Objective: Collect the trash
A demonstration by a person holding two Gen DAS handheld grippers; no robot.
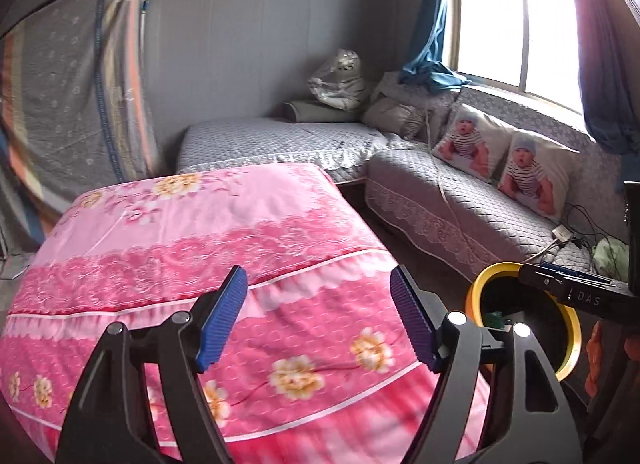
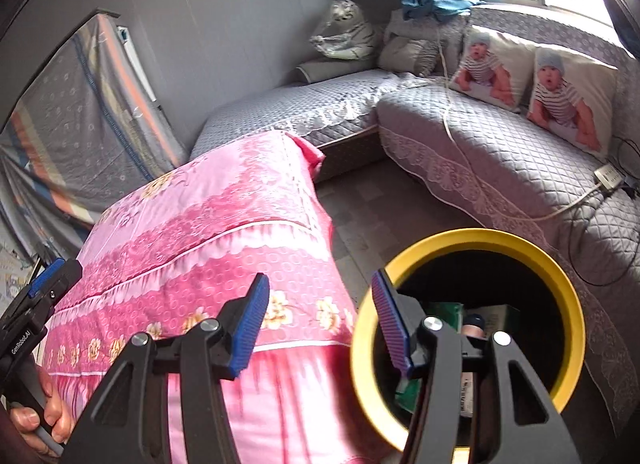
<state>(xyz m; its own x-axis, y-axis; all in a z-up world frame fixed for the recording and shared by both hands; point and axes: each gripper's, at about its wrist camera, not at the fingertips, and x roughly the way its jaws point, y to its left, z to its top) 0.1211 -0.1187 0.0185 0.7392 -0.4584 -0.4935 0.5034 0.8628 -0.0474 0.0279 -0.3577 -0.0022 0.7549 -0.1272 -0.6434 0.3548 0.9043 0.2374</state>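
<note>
Daylight fills a small room. Beside the yellow-rimmed bin [image 2: 468, 340], which already holds cartons and a bottle, the right gripper [image 2: 316, 324] and left gripper [image 1: 316, 316] hang part-open, holding nothing. Left of the bin lies a slick pink floral cover [image 1: 224, 232]; a low finger could snag it. Beyond the bin stands a quilted, lace-edged grey sofa [image 2: 500, 144].

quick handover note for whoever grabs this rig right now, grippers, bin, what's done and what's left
Left gripper: open, empty, over the pink cloth-covered table.
Right gripper: open, empty, at the near rim of the bin.
Yellow-rimmed bin: on the floor between table and grey sofa; green packaging and a bottle are inside.
Done: some trash binned.
Left: no loose trash shows on the tabletop; check areas out of view.
</note>
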